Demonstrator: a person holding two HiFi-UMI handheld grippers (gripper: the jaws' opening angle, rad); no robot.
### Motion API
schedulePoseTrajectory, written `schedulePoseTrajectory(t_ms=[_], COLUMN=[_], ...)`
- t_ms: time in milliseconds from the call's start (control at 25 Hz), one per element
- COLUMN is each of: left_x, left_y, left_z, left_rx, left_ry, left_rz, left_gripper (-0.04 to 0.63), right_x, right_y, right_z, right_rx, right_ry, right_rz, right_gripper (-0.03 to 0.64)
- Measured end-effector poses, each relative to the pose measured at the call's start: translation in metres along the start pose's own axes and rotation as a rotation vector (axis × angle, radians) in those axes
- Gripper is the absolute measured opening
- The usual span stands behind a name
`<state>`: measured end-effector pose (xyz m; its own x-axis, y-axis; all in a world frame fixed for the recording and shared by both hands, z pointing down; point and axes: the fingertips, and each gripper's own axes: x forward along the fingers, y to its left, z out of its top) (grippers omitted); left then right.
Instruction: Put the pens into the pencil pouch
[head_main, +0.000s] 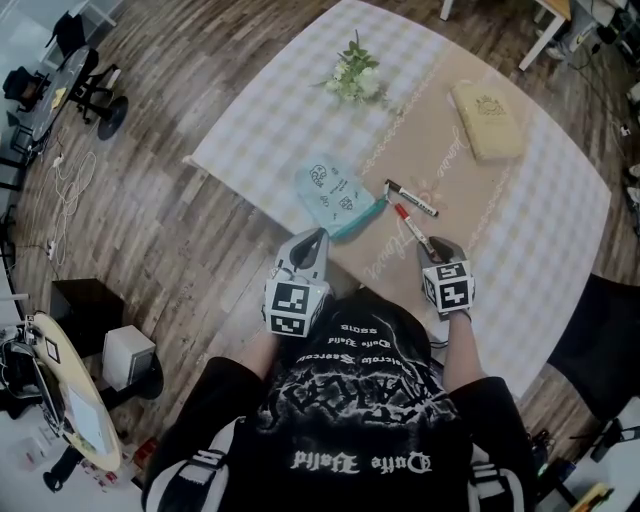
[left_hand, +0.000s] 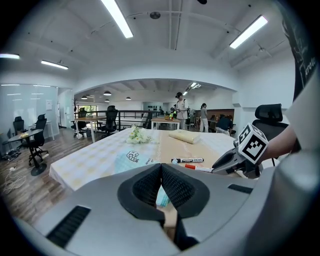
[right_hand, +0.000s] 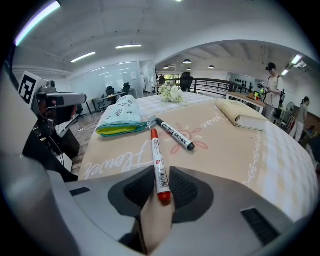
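Table (head_main: 205, 158): checked cloth (head_main: 270, 120), tan runner (head_main: 460, 190) | far: flowers (head_main: 355, 75), cream book (head_main: 488, 120) | near: teal pouch (head_main: 335, 195), black marker (head_main: 412, 198), red marker (head_main: 412, 230)

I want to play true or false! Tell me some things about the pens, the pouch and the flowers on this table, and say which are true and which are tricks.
1. The red pen sits between the jaws of the right hand-held gripper. True.
2. The left hand-held gripper holds the black pen. False: its jaws are shut with nothing in them, and the black pen lies on the table.
3. The pencil pouch is blue-green. True.
4. The flowers are tucked inside the pencil pouch. False: they lie on the table, beyond the pouch.
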<state>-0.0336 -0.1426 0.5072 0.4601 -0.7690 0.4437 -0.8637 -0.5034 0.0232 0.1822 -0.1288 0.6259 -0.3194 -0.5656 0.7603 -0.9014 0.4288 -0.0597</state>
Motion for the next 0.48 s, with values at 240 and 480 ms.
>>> schedulePoseTrajectory(t_ms=[240, 480], left_x=[0.005, 0.0058], left_y=[-0.0034, 0.0005], left_z=[-0.0008, -0.003], left_rx=[0.012, 0.006], left_ry=[0.012, 0.019], left_rz=[-0.01, -0.012], left_gripper=[0.02, 0.02], right_x=[0.0011, -0.0013], right_y=[0.0018, 0.0027], right_z=[0.0017, 0.0043], right_rx=[-0.033, -0.028], right_ry=[0.007, -0.007], right_rz=[0.002, -0.009], right_gripper=[0.081, 0.077])
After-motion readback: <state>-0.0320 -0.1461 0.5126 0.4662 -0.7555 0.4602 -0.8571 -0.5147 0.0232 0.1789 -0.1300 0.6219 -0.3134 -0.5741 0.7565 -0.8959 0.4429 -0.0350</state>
